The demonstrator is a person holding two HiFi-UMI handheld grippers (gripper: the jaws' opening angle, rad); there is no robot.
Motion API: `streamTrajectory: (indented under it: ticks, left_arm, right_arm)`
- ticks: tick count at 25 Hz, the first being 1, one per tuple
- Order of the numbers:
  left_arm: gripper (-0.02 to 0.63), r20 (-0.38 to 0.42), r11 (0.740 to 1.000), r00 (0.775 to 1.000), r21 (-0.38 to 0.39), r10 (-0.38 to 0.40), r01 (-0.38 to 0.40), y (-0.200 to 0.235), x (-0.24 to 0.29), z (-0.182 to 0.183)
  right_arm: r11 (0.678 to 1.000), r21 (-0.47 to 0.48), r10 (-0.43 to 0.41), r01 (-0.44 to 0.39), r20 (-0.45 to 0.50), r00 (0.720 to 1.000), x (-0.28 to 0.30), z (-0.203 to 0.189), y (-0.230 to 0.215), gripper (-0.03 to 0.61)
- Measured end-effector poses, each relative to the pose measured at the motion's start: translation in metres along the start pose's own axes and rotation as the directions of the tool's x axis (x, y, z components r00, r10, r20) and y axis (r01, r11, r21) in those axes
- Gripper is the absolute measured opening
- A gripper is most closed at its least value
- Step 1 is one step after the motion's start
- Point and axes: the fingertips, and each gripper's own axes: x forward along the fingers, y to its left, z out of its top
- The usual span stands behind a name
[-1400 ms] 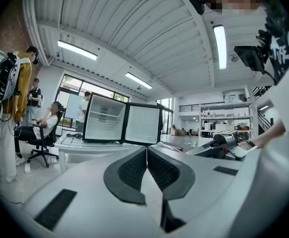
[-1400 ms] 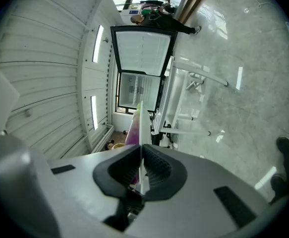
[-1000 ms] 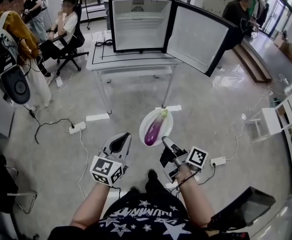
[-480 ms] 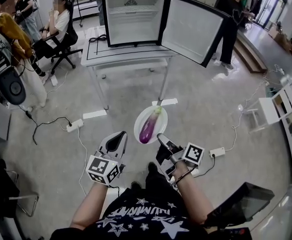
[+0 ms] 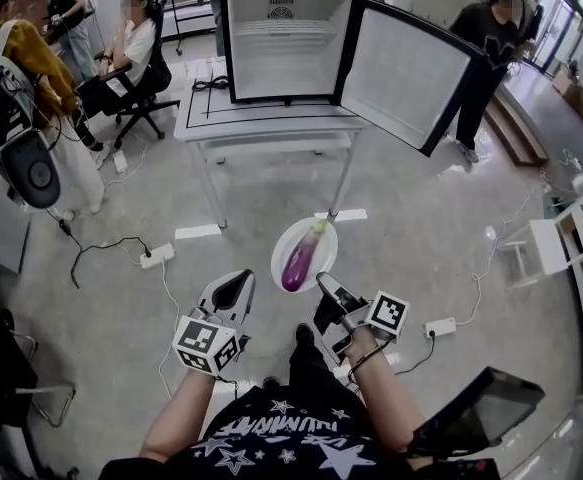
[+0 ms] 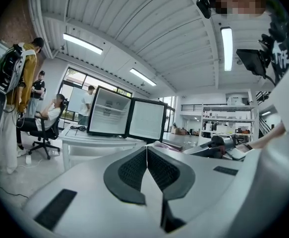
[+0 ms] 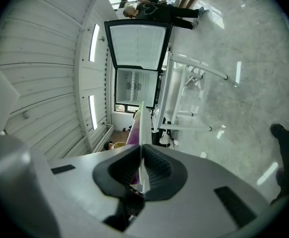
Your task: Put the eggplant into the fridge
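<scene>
Fridge [image 5: 283, 43] sits slightly lower in the head view than before, door open. Left gripper [image 5: 233, 288] has its jaws pressed together on nothing. Eggplant [image 5: 302, 261] lies on white plate [image 5: 289, 240], rim pinched by right gripper [image 5: 326, 286]; that gripper's own view shows the plate edge-on, hiding most of the eggplant.

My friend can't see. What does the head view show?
The right tool holds a white plate by its rim, with a purple eggplant lying on it. Ahead, an open fridge stands on a white table. The left tool is shut.
</scene>
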Motion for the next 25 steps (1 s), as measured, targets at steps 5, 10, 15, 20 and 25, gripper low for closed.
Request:
streamTrajectory:
  ticks: [5,10,15,20,25]
  left_arm:
    - [0.009,0.01,0.999,0.999,0.008,0.031,-0.031,0.023,0.028,0.013]
    - [0.009,0.003,0.998,0.998,-0.013,0.057,-0.057,0.045,0.058,0.019]
    - [0.009,0.012,0.997,0.997,-0.01,0.077,-0.077,0.057,0.083,0.029]
    - [0.009,0.013,0.995,0.995,-0.007,0.104,-0.104,0.066,0.109,0.036]
    - [0.009,0.025,0.993,0.993,-0.004,0.117,-0.117,0.065,0.141,0.04]
  right_arm:
    - [1.0,-0.005,0.017,-0.017,-0.033,0.999,0.038,0.031,0.004,0.021]
    - [1.0,-0.009,0.022,-0.022,-0.062,0.998,0.068,0.056,0.006,0.021]
    - [1.0,0.0,0.012,-0.012,-0.072,0.997,0.091,0.085,0.0,0.021]
    - [0.999,0.008,0.034,-0.034,-0.087,0.996,0.108,0.112,0.002,0.021]
    - [0.999,0.015,0.047,-0.046,-0.085,0.995,0.116,0.147,-0.003,0.021]
